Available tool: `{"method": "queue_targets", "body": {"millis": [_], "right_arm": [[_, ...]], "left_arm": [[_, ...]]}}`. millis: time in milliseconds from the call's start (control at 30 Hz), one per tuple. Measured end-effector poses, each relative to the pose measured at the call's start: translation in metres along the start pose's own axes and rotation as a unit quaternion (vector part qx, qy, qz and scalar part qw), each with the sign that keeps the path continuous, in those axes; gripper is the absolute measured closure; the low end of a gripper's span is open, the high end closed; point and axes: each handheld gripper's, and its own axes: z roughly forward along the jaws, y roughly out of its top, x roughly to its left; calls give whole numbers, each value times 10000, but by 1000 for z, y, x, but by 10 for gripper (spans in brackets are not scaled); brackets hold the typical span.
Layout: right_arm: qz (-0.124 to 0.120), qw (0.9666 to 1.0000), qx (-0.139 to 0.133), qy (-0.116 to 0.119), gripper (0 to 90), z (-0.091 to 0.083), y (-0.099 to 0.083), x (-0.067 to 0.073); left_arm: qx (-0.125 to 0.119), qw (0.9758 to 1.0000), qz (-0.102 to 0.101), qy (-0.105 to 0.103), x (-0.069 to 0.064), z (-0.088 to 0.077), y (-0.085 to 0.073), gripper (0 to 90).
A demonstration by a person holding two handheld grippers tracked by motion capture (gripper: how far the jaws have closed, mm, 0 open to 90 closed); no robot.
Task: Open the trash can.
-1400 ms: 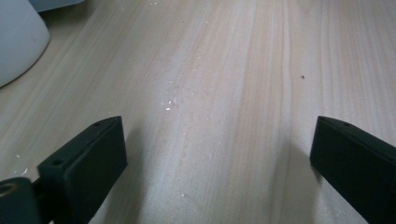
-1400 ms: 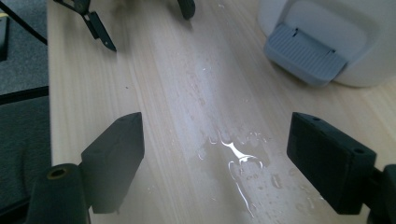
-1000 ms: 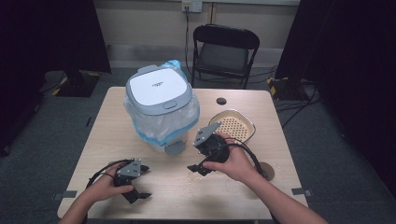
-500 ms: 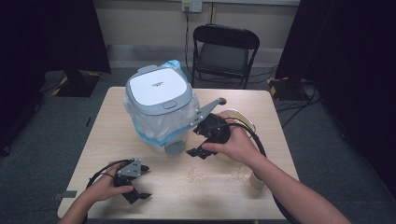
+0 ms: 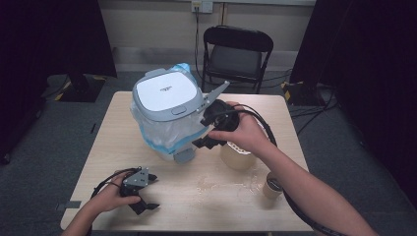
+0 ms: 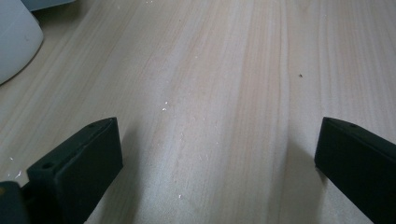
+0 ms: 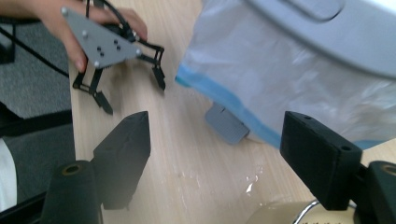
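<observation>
High view: right gripper (image 5: 205, 143), jaws wide, hovers seemingly just beside the bagged appliance (image 5: 169, 115).

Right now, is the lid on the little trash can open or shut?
Shut. The white lid lies flat on the trash can, above the bag's blue edge.

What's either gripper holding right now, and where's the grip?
Nothing. The left gripper rests open on the table; the right gripper is open beside the bagged bin, with nothing between its jaws.
</observation>
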Motion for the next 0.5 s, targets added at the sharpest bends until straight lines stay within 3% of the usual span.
{"method": "queue_targets", "body": {"millis": [233,500], "right_arm": [[79,9998,-107,-141,253,-8,12,-14],[194,9995,-144,-179,347,-8,22,-24]], "left_arm": [[0,10000,-1,1,0,0,0,2],[-4,10000,-2,3,0,0,0,2]]}}
